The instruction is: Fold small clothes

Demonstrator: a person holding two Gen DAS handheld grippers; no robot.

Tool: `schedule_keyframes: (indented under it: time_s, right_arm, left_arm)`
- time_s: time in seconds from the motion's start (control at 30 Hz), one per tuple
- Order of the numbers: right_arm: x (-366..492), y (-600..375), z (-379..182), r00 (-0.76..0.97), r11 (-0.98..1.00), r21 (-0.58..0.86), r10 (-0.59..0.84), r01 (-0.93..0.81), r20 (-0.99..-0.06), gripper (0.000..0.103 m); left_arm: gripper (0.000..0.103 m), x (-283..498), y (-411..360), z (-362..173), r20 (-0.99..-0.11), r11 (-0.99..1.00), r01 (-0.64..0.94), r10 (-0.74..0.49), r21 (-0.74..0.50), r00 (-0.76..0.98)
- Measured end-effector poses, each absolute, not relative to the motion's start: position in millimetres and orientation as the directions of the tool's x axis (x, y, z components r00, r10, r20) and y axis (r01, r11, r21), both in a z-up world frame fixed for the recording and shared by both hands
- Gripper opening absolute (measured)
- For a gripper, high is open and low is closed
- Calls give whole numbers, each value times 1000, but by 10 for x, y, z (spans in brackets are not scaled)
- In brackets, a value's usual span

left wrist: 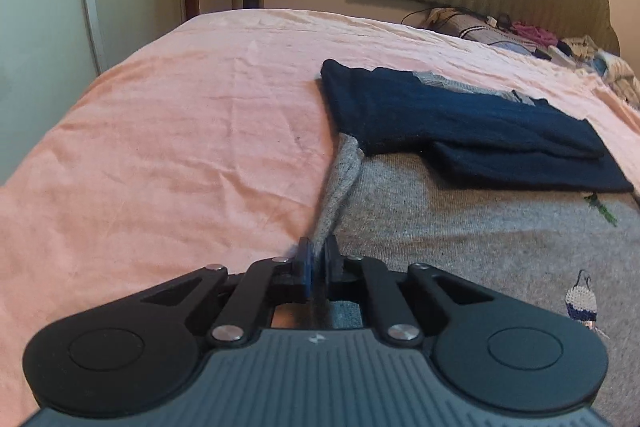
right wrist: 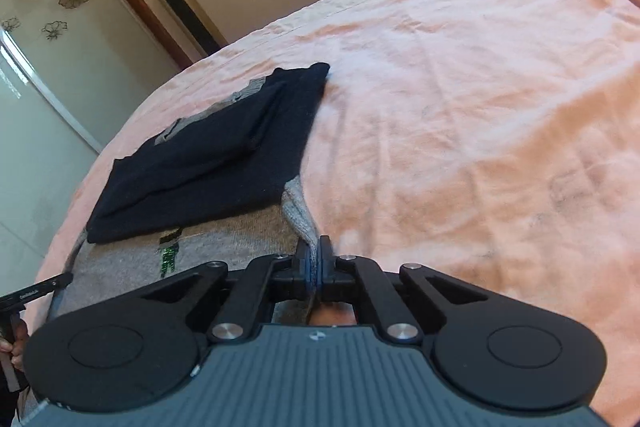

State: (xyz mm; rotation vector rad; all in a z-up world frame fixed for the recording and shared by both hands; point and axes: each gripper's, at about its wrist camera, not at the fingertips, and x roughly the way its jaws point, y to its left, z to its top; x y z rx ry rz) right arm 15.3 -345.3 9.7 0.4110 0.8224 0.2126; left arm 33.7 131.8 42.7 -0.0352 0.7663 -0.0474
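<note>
The grey sweater on the bed looks soft and limp; the left gripper and right gripper are clenched on its side edges, good holds.

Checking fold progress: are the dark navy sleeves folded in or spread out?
Folded in: both dark navy sleeves lie stacked across the grey knit sweater, inside its edges, in both wrist views.

No words or numbers can be read. A small white emblem sits on the ridged grey body of the left tool and of the right tool. White lettering on the black bar at the left edge of the right wrist view is too small to make out.
</note>
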Motion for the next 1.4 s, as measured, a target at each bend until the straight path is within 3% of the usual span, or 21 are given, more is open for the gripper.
schedule_keyframes:
  time_s: [0.07,0.13,0.17,0.2,0.27,0.43,0.47,0.53,0.57,0.6,0.7,0.87,0.93,0.97,1.0,1.03,1.07,1.1,1.17,1.37,1.4]
  right_arm:
    - [218,-3423,186,659,890,455,350,-13,-666,22]
    - [283,-3460,314,712,866,499,368,-28,-598,57]
    - [352,-3487,354,736,852,523,377,-37,-562,82]
    - [468,-3502,374,742,842,537,386,-42,-548,86]
    - [781,-3513,358,729,838,545,386,-21,-565,83]
    - [1486,-3474,245,707,846,533,357,31,-610,78]
    - [1591,-3442,209,694,849,527,358,36,-624,77]
    - [1739,-3337,139,672,869,494,358,13,-648,64]
    - [1793,-3270,98,655,884,467,359,-11,-664,28]
    - [1813,-3221,90,654,898,438,352,-35,-669,14]
    - [1809,-3310,140,695,907,418,329,-46,-639,11]
    - [1708,-3431,-14,730,905,426,293,-1,-618,12]
    - [1590,-3465,20,720,866,499,325,34,-613,23]
    - [1479,-3485,60,714,844,535,354,33,-603,38]
    - [1318,-3494,108,715,828,560,387,8,-582,62]
    - [1121,-3500,151,718,820,572,407,-14,-565,71]
    - [901,-3503,170,715,819,574,414,-22,-564,86]
    - [681,-3496,157,694,820,571,429,-30,-579,86]
    - [201,-3458,97,665,833,551,441,-53,-603,80]
    - [-891,-3270,136,610,812,575,510,-106,-607,74]
    - [-982,-3242,149,595,809,577,521,-115,-612,74]
  left_arm:
    - [6,402,1310,529,-691,992,39,-110,-117,715]
    - [14,525,1348,643,-665,972,62,-201,-227,719]
    - [32,629,1363,688,-655,961,59,-229,-271,720]
    - [66,766,1367,711,-649,949,47,-248,-311,719]
    - [96,1054,1358,697,-631,932,21,-261,-361,730]
    - [94,1820,1293,542,-676,927,-25,-254,-375,692]
    - [87,1953,1251,498,-695,933,-24,-250,-358,674]
    - [47,2105,1123,440,-728,956,9,-228,-292,647]
    - [17,2133,1035,435,-737,977,10,-167,-212,655]
    - [5,2151,982,433,-737,988,14,-126,-157,664]
    - [4,2120,946,445,-701,999,-23,-6,-31,714]
    - [5,1991,860,342,-653,998,-11,47,59,756]
    - [7,1880,841,376,-642,997,-11,58,77,764]
    - [9,1791,883,416,-646,998,-17,54,63,761]
    - [13,1668,924,450,-652,999,-20,47,48,757]
    - [17,1510,992,492,-659,999,-21,36,31,752]
    - [32,1325,1056,512,-665,1000,-24,25,11,746]
    - [57,1113,1122,515,-669,1000,-28,10,-15,743]
    - [78,656,1239,485,-683,997,-28,-25,-67,730]
    - [79,-400,1399,468,-701,977,13,-161,-212,695]
    - [85,-501,1395,478,-704,970,30,-197,-242,683]
